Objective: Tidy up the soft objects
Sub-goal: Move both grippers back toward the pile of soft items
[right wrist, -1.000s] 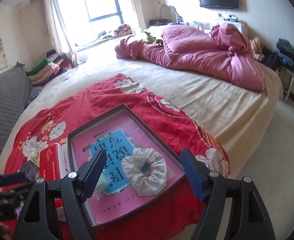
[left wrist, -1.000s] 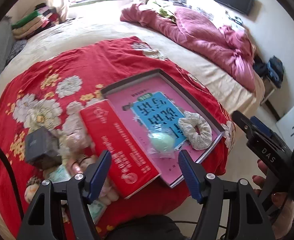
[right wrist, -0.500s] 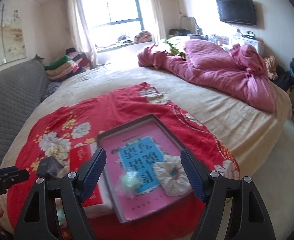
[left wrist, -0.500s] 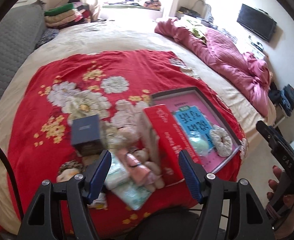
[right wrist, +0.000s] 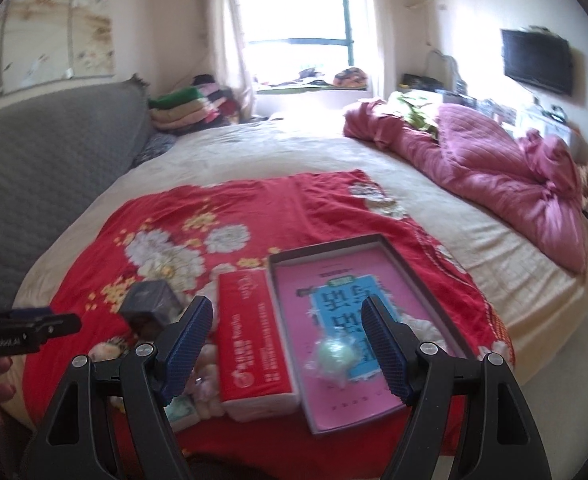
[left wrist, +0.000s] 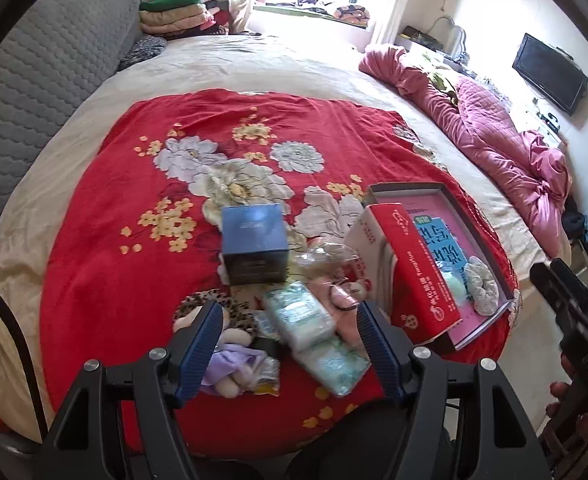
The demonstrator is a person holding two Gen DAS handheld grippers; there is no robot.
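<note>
A heap of soft things lies on the red flowered blanket [left wrist: 106, 264]: two pale green tissue packs [left wrist: 299, 315], a doll in a purple dress with leopard-print hair [left wrist: 225, 350] and a pink plush [left wrist: 344, 295]. My left gripper [left wrist: 289, 338] hovers open just above the heap, nothing between its fingers. To the right, a shallow tray lined in pink [left wrist: 448, 200] [right wrist: 326, 246] holds a green ball [left wrist: 454, 285] [right wrist: 334, 354] and a white scrunchie [left wrist: 483, 289]. My right gripper [right wrist: 286, 340] is open and empty over the tray's near left edge.
A red tissue box [left wrist: 412, 270] [right wrist: 250, 340] leans against the tray's left side. A dark blue box [left wrist: 254, 244] [right wrist: 150, 304] stands behind the heap. A crumpled pink quilt [right wrist: 494, 168] fills the bed's far right, and a grey headboard [left wrist: 34, 80] lines the left.
Both grippers have swung left. The left one went from above the tray to above the heap of soft things. The right one now frames the red tissue box and the tray. Both jaws stayed open.
</note>
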